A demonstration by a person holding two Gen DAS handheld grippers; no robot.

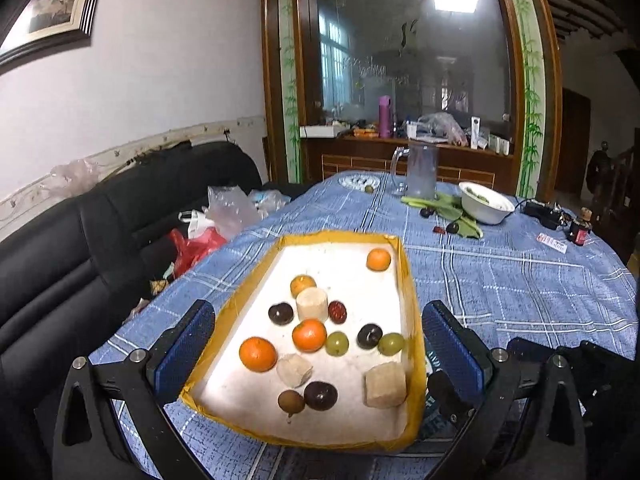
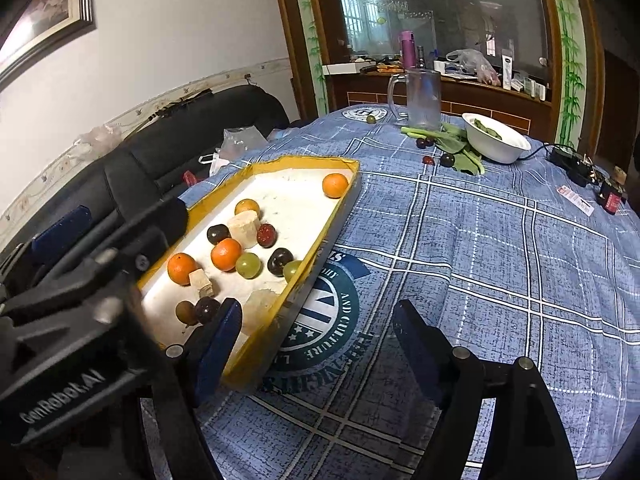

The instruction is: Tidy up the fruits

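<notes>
A shallow white tray with a yellow rim (image 1: 408, 280) (image 2: 344, 196) lies on the blue plaid tablecloth. It holds several oranges (image 1: 258, 354) (image 2: 226, 254), dark plums (image 1: 320, 395) (image 2: 280, 261), green grapes (image 1: 336, 343) (image 2: 248, 265), a red date (image 1: 337, 312), a brown longan (image 1: 291, 402) and pale cut chunks (image 1: 386, 385). My left gripper (image 1: 316, 356) is open, its blue pads (image 1: 184, 352) straddling the tray's near end. My right gripper (image 2: 316, 348) is open and empty over the cloth, just right of the tray. The left gripper's body shows in the right wrist view (image 2: 80, 300).
At the table's far side stand a clear glass mug (image 1: 420, 170) (image 2: 420, 98), a white bowl (image 1: 486, 202) (image 2: 496, 142) on green leaves, loose plums (image 2: 447, 159), a date (image 2: 428, 160) and a green grape (image 2: 371, 119). A black charger (image 2: 568, 160) lies far right. A black sofa (image 1: 80, 240) with bags is left.
</notes>
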